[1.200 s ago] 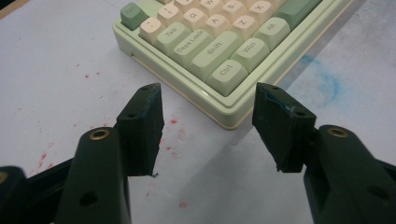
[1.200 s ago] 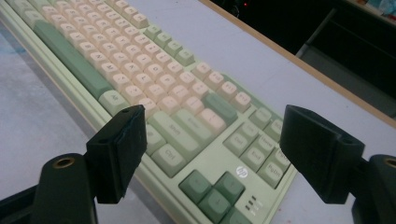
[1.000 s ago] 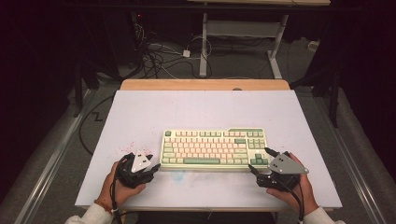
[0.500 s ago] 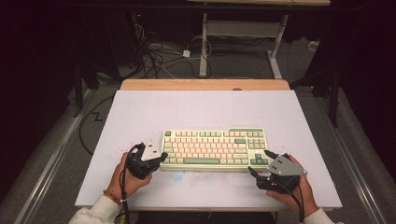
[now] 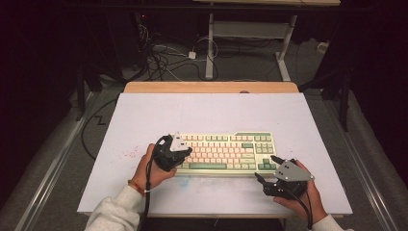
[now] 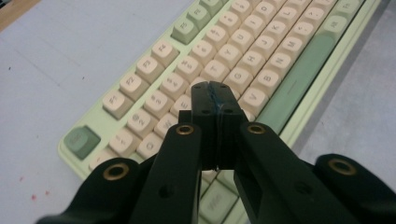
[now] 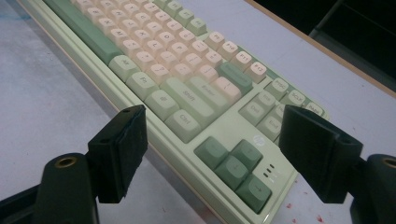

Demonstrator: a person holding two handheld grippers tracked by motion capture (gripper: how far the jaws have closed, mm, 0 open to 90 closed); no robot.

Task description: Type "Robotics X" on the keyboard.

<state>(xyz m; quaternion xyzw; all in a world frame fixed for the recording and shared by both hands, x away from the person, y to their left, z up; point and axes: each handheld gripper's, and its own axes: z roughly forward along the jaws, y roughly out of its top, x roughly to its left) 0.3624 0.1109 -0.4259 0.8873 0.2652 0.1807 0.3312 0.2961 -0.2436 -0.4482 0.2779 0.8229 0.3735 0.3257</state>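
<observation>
Left gripper [image 6: 215,100] jaws closed, empty – over keyboard [image 6: 261,60].

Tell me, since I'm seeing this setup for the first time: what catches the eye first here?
The pale green keyboard with cream and darker green keys, lying near the front of the white table top, stands out first. The left black two-jaw gripper hovers with jaws shut over the keyboard's left-hand letter keys, nothing between them. The right black two-jaw gripper stands wide open at the keyboard's arrow-key corner.
</observation>
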